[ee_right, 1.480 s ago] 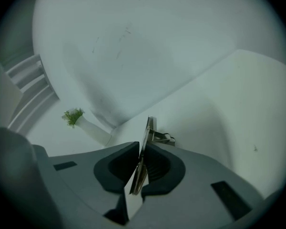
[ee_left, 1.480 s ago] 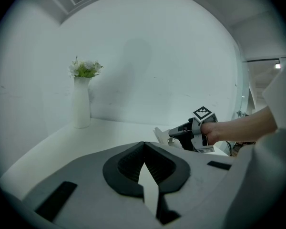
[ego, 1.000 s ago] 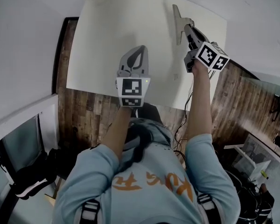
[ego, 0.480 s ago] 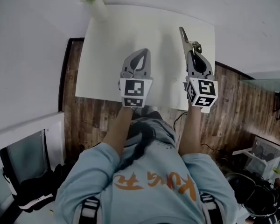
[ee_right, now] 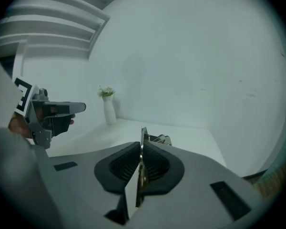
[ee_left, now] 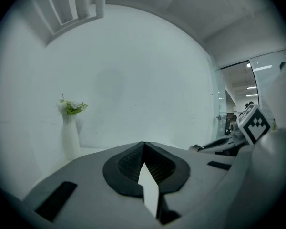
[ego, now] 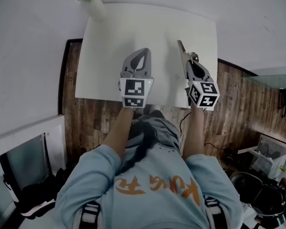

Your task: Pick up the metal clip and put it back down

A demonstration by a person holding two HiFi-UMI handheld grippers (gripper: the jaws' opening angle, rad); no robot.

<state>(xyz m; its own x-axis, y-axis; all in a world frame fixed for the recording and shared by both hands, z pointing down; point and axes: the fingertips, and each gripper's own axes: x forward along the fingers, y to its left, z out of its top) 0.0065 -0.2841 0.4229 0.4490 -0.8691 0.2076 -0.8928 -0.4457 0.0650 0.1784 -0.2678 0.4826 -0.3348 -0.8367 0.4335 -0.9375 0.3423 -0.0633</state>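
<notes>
Between right gripper (ee_right: 141, 147) jaws, its own view shows metal clip (ee_right: 143, 133) pinched edge-on, w/ left gripper (ee_left: 144, 146) jaws pressed together.

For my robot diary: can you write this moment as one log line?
right gripper: shut on metal clip, over table | left gripper: shut, empty

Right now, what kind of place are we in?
Probably an office or workroom, though I can't be sure. There's a plain white table with a vase of flowers on it, a wooden floor underneath, and a glass wall off to one side.
</notes>
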